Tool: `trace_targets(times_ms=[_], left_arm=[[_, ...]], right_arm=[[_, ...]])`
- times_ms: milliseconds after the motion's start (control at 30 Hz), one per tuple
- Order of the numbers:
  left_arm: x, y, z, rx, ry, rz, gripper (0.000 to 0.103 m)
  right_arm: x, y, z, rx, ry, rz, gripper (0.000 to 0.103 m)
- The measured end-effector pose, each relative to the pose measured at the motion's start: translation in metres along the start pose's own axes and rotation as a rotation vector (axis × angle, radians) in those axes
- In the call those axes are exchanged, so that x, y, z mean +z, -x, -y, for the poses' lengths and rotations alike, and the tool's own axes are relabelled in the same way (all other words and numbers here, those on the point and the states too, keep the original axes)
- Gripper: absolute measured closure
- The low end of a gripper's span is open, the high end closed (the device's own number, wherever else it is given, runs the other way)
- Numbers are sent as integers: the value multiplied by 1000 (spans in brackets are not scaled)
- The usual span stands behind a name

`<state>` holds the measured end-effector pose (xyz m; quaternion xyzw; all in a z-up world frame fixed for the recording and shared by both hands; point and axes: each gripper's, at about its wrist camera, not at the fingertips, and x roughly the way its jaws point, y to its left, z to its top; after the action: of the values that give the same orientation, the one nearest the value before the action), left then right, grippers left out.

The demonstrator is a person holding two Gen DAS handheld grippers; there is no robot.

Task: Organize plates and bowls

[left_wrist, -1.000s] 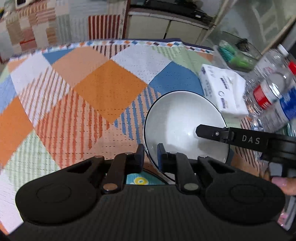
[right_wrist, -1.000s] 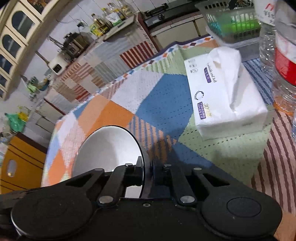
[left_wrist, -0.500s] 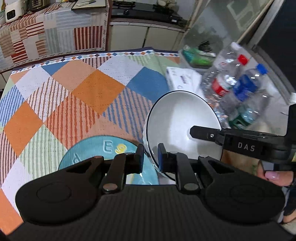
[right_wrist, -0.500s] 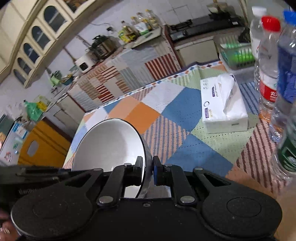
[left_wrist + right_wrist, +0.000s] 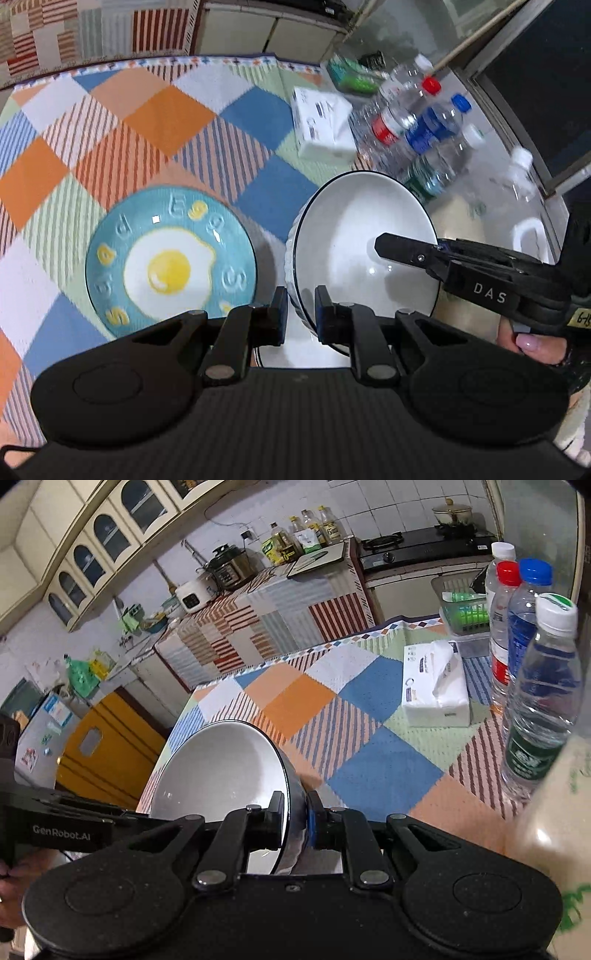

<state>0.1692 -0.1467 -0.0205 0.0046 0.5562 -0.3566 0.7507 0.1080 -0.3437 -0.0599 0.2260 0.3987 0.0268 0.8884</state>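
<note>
Left wrist view shows the white bowl (image 5: 354,236) held up off the table between both tools, and the change over the last second is plain: the bowl, which was low against the patterned tablecloth (image 5: 177,114), now rides well above it, and the blue fried-egg plate (image 5: 170,258), hidden a second ago and half in view half a second ago, lies fully uncovered on the cloth below and to the left. That suggests the bowl has been lifted clear of the plate so the two can be sorted separately, or the bowl set down elsewhere. The left gripper (image 5: 300,317) is nearly closed, its jaws pinching the bowl's near rim, one finger outside the ribbed wall and one inside. The right gripper (image 5: 296,823) is likewise clamped almost shut on the opposite rim, as the right wrist view shows, with the bowl (image 5: 221,771) tilted up on edge in front of it. Its long black finger (image 5: 406,249) reaches across the bowl's inside in the left view. A second white rim seems to sit just under the left jaws, though it is too hidden to name. The tissue pack (image 5: 436,686) and water bottles (image 5: 539,701) stand well apart on the far right.
</note>
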Motion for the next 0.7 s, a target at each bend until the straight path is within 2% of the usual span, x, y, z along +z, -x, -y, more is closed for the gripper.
trace_targets(times_ms=[200, 367, 600, 700], left_arm=[[-27, -17, 2, 14, -11, -83, 89], [-45, -37, -2, 11, -4, -160, 89], [-55, -57, -1, 33, -10, -244, 90], [-55, -60, 1, 62, -23, -265, 90]], right_arm=[[-31, 5, -4, -26, 22, -42, 87], [-58, -2, 4, -48, -18, -84, 86], [-79, -12, -9, -138, 93, -123, 86], [-83, -15, -10, -147, 110, -141, 86]])
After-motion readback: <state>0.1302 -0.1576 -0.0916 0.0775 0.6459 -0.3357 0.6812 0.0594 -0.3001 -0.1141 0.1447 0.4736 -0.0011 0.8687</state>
